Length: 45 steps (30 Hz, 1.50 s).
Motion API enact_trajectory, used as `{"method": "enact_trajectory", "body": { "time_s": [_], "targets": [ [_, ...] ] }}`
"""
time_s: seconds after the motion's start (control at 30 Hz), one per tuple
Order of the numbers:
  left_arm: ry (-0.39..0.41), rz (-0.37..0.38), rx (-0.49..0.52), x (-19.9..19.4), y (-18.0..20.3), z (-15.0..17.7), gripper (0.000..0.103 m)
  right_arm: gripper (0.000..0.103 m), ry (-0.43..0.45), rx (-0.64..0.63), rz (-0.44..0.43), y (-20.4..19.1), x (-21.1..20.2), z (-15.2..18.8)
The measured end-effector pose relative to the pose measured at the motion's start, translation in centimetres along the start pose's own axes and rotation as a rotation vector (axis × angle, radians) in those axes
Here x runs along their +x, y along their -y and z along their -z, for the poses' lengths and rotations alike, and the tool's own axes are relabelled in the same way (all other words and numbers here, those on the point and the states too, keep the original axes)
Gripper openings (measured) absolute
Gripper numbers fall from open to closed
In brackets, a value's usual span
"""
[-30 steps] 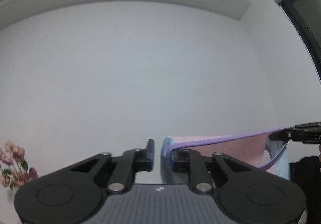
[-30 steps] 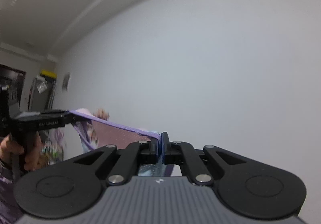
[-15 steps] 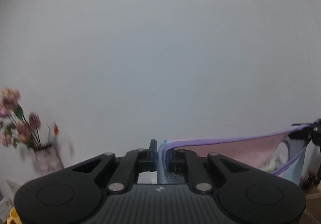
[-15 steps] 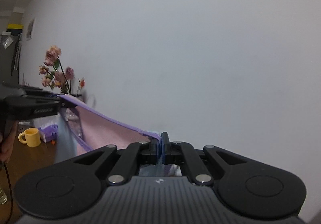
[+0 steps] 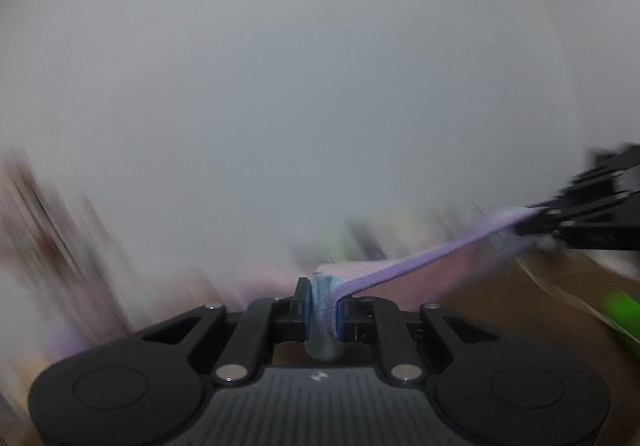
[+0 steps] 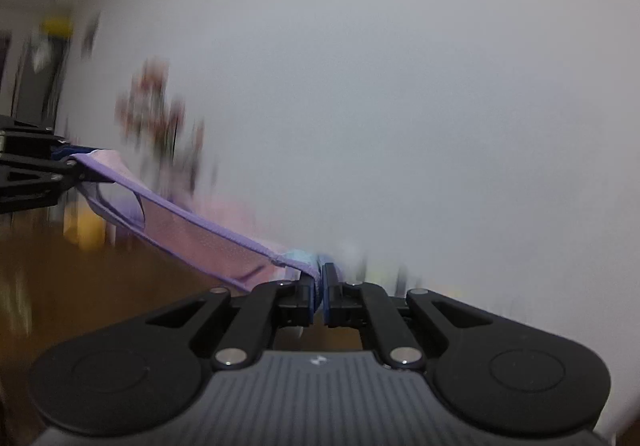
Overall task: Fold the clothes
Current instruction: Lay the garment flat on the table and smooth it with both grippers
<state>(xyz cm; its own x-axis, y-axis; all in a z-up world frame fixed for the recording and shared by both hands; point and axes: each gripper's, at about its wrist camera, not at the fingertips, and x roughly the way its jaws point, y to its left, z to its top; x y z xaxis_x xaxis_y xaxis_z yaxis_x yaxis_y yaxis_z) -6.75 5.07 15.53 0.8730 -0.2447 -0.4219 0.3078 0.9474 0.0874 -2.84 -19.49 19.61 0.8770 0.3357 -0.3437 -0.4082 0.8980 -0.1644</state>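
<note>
Keep the purple-trimmed edge taut between your two grippers and lower both ends level, so the pink garment (image 5: 424, 278) lays flat on the brown table (image 6: 100, 278) rather than bunching. My judgement is that you are carrying the cloth toward a lay-down for a fold; both views are heavily blurred, so match the speed of your hands and slow them before the cloth touches.

Your left gripper (image 5: 322, 312) has its jaws clamped on a thick bunch of light-blue and purple fabric, which fills the gap between the fingers. From there the purple band runs up and to the right to the other gripper near the right edge of that view.

Your right gripper (image 6: 318, 294) is pinched nearly closed on a thin corner of the same cloth, with blue and purple fabric showing right at the fingertips. The band stretches away to the left, and the pink panel hangs below it above the table. Whether any cloth already touches the table, I cannot tell.
</note>
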Motion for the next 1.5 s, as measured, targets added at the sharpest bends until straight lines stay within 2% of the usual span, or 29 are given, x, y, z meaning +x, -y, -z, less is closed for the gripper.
{"method": "enact_trajectory", "body": {
  "time_s": [0.07, 0.1, 0.13, 0.17, 0.2, 0.23, 0.3, 0.33, 0.4, 0.43, 0.47, 0.5, 0.53, 0.57, 0.6, 0.7, 0.83, 0.87, 0.93, 1.0, 1.07, 1.17, 1.23, 1.27, 1.33, 1.37, 1.43, 1.5],
  "targets": [
    [-0.198, 0.174, -0.189, 3.2, -1.6, 5.6, 0.015, 0.007, -0.179, 0.033, -0.062, -0.7, 1.6, 5.9],
    [-0.255, 0.213, -0.251, 3.8, -2.5, 7.3, 0.012, 0.008, -0.265, 0.054, -0.098, -1.1, 2.2, 8.7],
    [-0.313, 0.251, -0.313, 4.3, -3.3, 9.1, 0.013, 0.017, -0.324, 0.067, -0.130, -1.6, 2.3, 10.7],
    [-0.344, 0.286, -0.356, 4.6, -4.1, 10.4, 0.021, 0.040, -0.348, 0.071, -0.155, -2.3, 1.9, 11.7],
    [-0.337, 0.319, -0.370, 4.1, -4.8, 10.7, 0.037, 0.053, -0.358, 0.081, -0.176, -2.9, 1.2, 12.7],
    [-0.310, 0.340, -0.375, 3.4, -5.0, 10.3, 0.047, 0.068, -0.347, 0.093, -0.177, -3.3, 0.7, 13.1],
    [-0.225, 0.335, -0.382, 2.1, -4.7, 8.3, 0.084, 0.069, -0.322, 0.096, -0.147, -3.5, 1.4, 13.0],
    [-0.195, 0.301, -0.374, 1.9, -4.4, 7.9, 0.087, 0.069, -0.310, 0.098, -0.131, -3.6, 1.7, 13.0],
    [-0.181, 0.222, -0.338, 3.2, -3.5, 7.1, 0.083, 0.069, -0.285, 0.101, -0.101, -3.8, 2.4, 12.8],
    [-0.189, 0.209, -0.323, 3.4, -3.2, 7.3, 0.080, 0.069, -0.273, 0.103, -0.085, -3.9, 2.7, 12.8],
    [-0.197, 0.196, -0.308, 3.7, -2.9, 7.5, 0.070, 0.069, -0.261, 0.104, -0.070, -4.0, 3.0, 12.7],
    [-0.206, 0.182, -0.293, 3.9, -2.6, 7.7, 0.056, 0.069, -0.248, 0.106, -0.055, -4.1, 3.4, 12.7],
    [-0.214, 0.169, -0.279, 4.2, -2.3, 7.9, 0.047, 0.067, -0.236, 0.107, -0.040, -4.2, 3.7, 12.6],
    [-0.222, 0.156, -0.264, 4.4, -2.0, 8.1, 0.029, 0.062, -0.224, 0.109, -0.025, -4.3, 4.0, 12.6],
    [-0.230, 0.142, -0.249, 4.6, -1.7, 8.3, 0.020, 0.059, -0.218, 0.104, -0.006, -4.4, 4.7, 12.6],
    [-0.254, 0.102, -0.204, 5.4, -0.8, 8.9, 0.021, 0.042, -0.244, 0.106, 0.026, -3.8, 6.9, 12.9],
    [-0.286, 0.049, -0.144, 6.3, 0.3, 9.6, 0.021, 0.011, -0.308, 0.144, -0.019, -3.3, 8.0, 14.3],
    [-0.294, 0.036, -0.129, 6.6, 0.6, 9.8, 0.021, 0.007, -0.325, 0.155, -0.034, -3.2, 8.2, 14.7],
    [-0.310, 0.009, -0.099, 7.0, 1.2, 10.2, 0.021, 0.005, -0.326, 0.128, -0.056, -3.9, 7.2, 15.2],
    [-0.323, -0.008, -0.070, 7.1, 1.7, 10.6, 0.021, 0.004, -0.315, 0.105, -0.071, -4.3, 5.5, 15.9],
    [-0.327, 0.009, -0.057, 5.7, 1.9, 11.1, 0.021, 0.004, -0.314, 0.116, -0.084, -4.5, 3.6, 16.5],
    [-0.355, 0.049, -0.031, 3.6, 2.2, 11.7, 0.021, 0.002, -0.331, 0.137, -0.133, -5.3, 0.6, 17.2],
    [-0.381, 0.097, -0.029, 2.3, 1.7, 11.8, 0.023, 0.002, -0.359, 0.088, -0.188, -6.5, -1.7, 17.0],
    [-0.382, 0.115, -0.041, 1.7, 1.2, 11.7, 0.027, 0.003, -0.359, 0.070, -0.215, -6.7, -2.7, 16.7],
    [-0.341, 0.088, -0.087, 1.3, -0.3, 11.2, 0.043, 0.011, -0.342, 0.080, -0.200, -6.4, -2.1, 16.0],
    [-0.316, 0.055, -0.110, 1.8, -1.1, 10.8, 0.053, 0.024, -0.331, 0.095, -0.178, -6.1, -1.3, 15.7],
    [-0.276, -0.007, -0.155, 3.1, -2.6, 10.0, 0.055, 0.040, -0.307, 0.123, -0.136, -5.5, 0.4, 15.1],
    [-0.284, -0.060, -0.197, 5.5, -3.5, 9.5, 0.054, 0.038, -0.284, 0.152, -0.093, -4.8, 2.1, 14.5]
  ]
}}
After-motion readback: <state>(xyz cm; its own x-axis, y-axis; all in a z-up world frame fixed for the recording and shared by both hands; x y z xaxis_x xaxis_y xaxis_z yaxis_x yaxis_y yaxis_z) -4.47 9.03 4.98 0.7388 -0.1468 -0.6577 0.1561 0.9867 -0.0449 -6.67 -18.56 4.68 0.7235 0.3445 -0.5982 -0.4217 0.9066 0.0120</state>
